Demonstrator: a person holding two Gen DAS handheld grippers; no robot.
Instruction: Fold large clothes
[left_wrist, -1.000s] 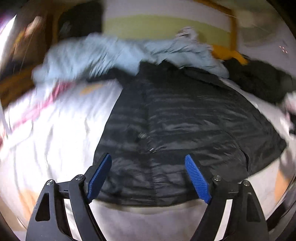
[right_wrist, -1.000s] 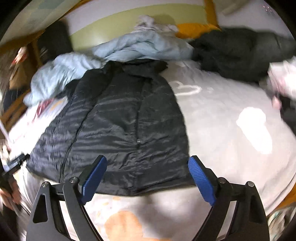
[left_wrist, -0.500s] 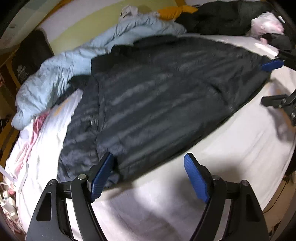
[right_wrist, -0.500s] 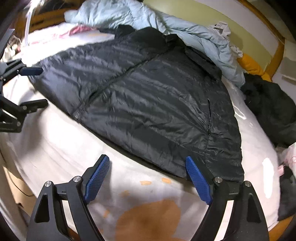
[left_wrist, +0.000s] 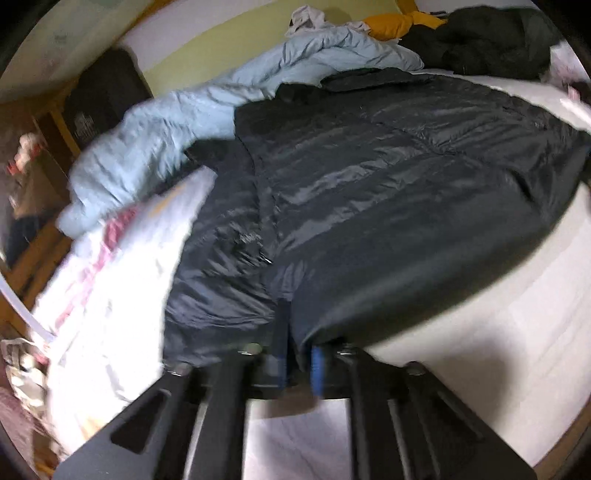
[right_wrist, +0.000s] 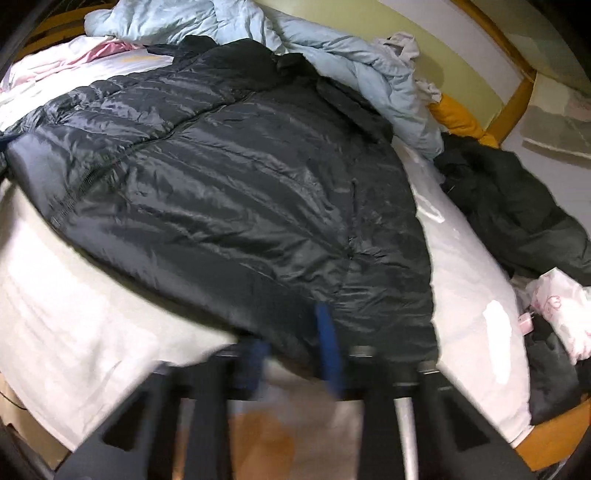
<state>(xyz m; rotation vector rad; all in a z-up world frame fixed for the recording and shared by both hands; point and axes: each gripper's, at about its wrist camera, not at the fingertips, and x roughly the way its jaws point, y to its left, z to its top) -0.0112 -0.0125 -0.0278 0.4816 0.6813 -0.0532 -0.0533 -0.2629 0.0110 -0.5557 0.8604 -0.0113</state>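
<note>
A black quilted down jacket (left_wrist: 369, 192) lies spread flat on the white bed (left_wrist: 480, 332), front up, with its zipper (right_wrist: 110, 162) shut. My left gripper (left_wrist: 299, 354) is at the hem's left corner, its jaws closing, and the blue pads (left_wrist: 317, 363) pinch the fabric edge. In the right wrist view the same jacket (right_wrist: 240, 192) fills the middle. My right gripper (right_wrist: 291, 354) is at the hem's right corner, its jaws closing, with the hem between the blurred blue pads (right_wrist: 327, 339).
A light blue puffer jacket (left_wrist: 192, 129) is heaped behind the collar. More dark clothes (right_wrist: 517, 214) and an orange item (right_wrist: 458, 118) lie at the bed's far right. A pink-and-white bag (right_wrist: 557, 310) sits by the right edge. The wooden bed frame (right_wrist: 554, 439) borders the mattress.
Both grippers dropped to the jacket's hem and went from wide open to closed on it, each at one corner. Both wrists rolled, so the views tilted.
</note>
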